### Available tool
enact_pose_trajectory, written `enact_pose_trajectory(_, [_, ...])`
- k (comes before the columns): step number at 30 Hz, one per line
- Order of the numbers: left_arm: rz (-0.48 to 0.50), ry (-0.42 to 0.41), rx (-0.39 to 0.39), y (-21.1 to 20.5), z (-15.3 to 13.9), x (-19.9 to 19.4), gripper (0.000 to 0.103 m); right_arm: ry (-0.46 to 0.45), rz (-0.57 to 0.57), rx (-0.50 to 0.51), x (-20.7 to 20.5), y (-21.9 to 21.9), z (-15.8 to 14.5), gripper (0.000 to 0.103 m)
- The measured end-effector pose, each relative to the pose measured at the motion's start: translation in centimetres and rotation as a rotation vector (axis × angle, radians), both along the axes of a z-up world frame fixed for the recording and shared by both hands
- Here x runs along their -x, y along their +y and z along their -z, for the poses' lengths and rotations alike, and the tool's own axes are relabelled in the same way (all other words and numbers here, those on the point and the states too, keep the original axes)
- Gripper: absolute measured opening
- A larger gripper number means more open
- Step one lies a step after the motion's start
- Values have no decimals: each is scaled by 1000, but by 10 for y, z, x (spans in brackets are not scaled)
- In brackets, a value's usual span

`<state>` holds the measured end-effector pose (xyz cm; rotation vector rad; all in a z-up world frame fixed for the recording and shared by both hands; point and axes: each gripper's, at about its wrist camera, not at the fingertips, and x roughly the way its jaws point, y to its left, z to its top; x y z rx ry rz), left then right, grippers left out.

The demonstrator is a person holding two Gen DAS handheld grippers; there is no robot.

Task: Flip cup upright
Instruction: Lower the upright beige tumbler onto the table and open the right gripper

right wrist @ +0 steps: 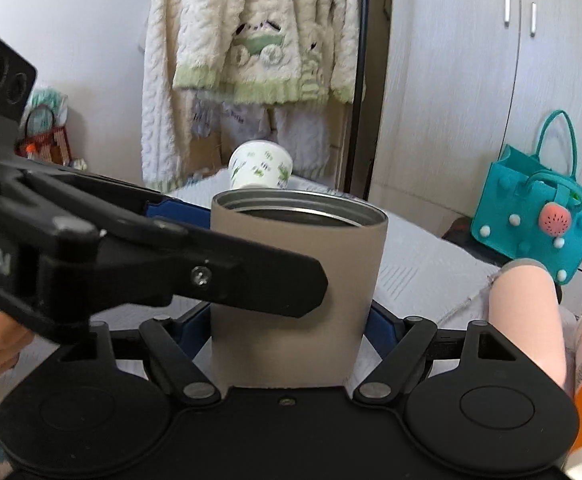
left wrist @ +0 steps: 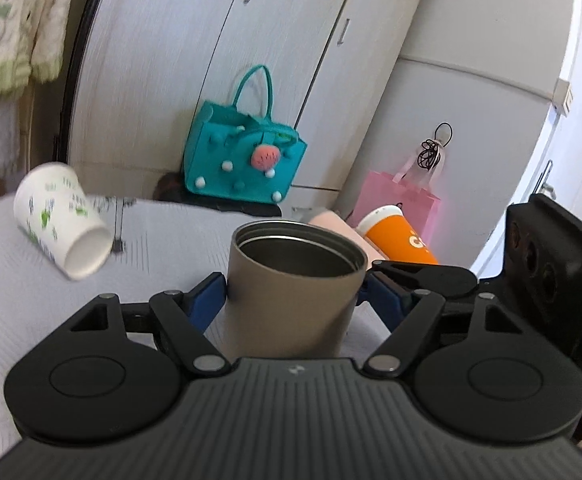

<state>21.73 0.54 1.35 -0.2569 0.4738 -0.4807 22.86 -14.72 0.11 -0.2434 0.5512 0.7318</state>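
Observation:
A taupe metal cup [left wrist: 295, 292] stands upright, mouth up, over the white cloth-covered table [left wrist: 51, 320]. My left gripper [left wrist: 293, 292] is shut on its sides with blue pads [left wrist: 207, 300]. In the right wrist view the same cup [right wrist: 295, 280] sits between my right gripper's [right wrist: 291, 316] fingers, which also close on it. The left gripper's black finger [right wrist: 211, 272] crosses the cup's front there. A white paper cup with green print [left wrist: 61, 220] lies on its side at the far left of the table; it also shows behind the metal cup [right wrist: 261, 170].
An orange cup [left wrist: 399, 240] and a pale pink cylinder [right wrist: 527, 316] lie at the table's right. A teal handbag [left wrist: 243, 160] and a pink bag [left wrist: 399, 200] stand beyond by grey cabinets. A fluffy cream garment [right wrist: 251, 40] hangs behind the table.

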Motion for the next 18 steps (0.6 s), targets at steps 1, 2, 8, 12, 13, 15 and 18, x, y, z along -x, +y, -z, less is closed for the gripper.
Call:
enact_pose_trajectory(1, [0, -17, -11, -2, -2, -1, 77, -31, 6, -5, -1, 0, 2, 83])
enact_pose_trajectory(2, [5, -21, -15, -3, -3, -4, 77, -45, 11, -4, -2, 0, 3, 83])
enact_pose_trajectory(8, [8, -26, -29, -7, 1, -17, 78, -55, 37, 9, -15, 2, 6, 82])
enact_pose_trajectory(12, [13, -45, -25, -6, 5, -16, 78, -35, 45, 8, -18, 3, 5, 82])
enact_pose_trajectory(13, [15, -51, -29, -6, 6, -16, 78, -29, 48, 7, -20, 5, 5, 82])
enact_pose_trajectory(15, [21, -59, -35, -6, 7, -15, 77, -20, 52, 7, -21, 5, 5, 82])
enact_pose_trajectory(18, [26, -58, -49, -6, 9, -15, 77, -33, 44, 15, -18, 6, 6, 82])
